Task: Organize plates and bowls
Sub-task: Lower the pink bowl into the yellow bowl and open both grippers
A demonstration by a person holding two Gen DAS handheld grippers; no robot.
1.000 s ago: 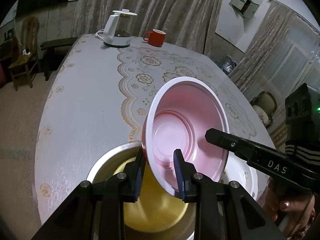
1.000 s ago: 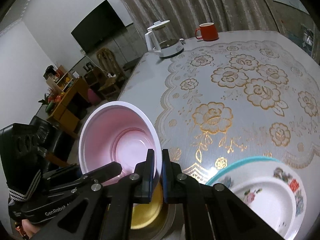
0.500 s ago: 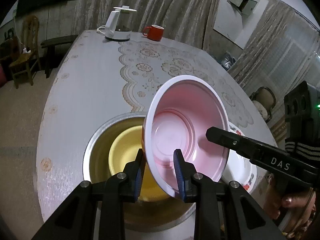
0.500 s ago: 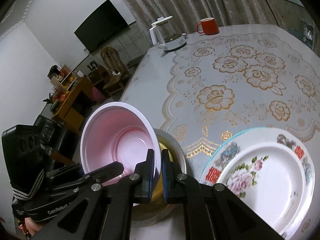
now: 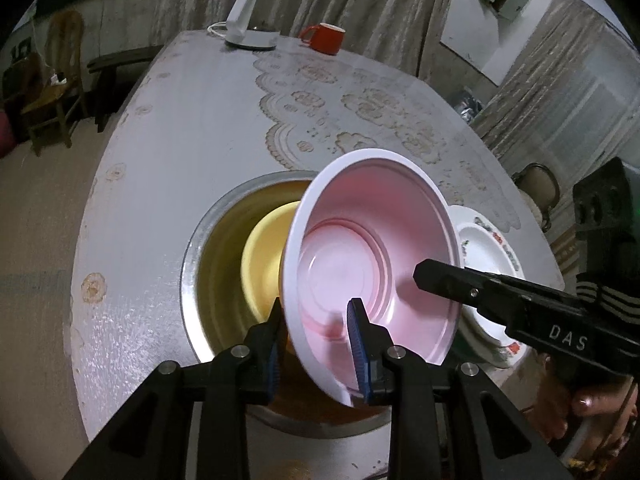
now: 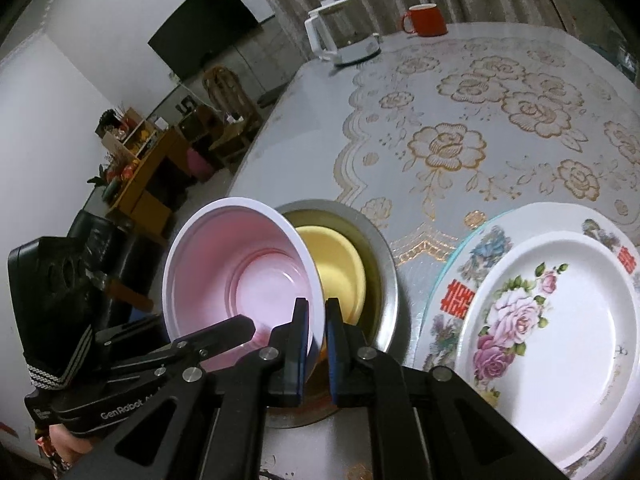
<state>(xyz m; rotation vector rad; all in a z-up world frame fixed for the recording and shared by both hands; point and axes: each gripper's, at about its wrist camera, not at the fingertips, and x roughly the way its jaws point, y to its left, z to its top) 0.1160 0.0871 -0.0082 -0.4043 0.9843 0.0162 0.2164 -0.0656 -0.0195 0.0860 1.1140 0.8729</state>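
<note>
Both grippers clamp the round pink plastic bowl with the white rim (image 5: 372,264) at once; the left gripper (image 5: 316,344) pinches the near wall, 1 finger outside and 1 inside, and the right gripper (image 6: 316,344) pinches the rim at another spot, its jaws nearly together with only the thin wall between them. The bowl is held off the table, tilted so its mouth faces the cameras, just above the near edge of the wide shiny metal basin (image 6: 384,264); a smaller pale yellow bowl (image 6: 340,272) sits inside that basin.

The step in hand appears to be nesting the pink bowl into the yellow 1. To do it well, the person would likely level the bowl first, bringing its base down and its mouth up, then centre it over the yellow bowl before lowering; a tilted entry could catch the basin's rim or knock the yellow bowl sideways. With 2 grips on 1 thin wall, both hands should turn together, or the plastic may flex or slip; releasing 1 grip early might ease the turn. The jaws should open only once the base is seated.

The stack of 2 flowered white plates (image 6: 552,320) lies just beside the basin on the right, so the right gripper needs to keep clear of its edge.
</note>
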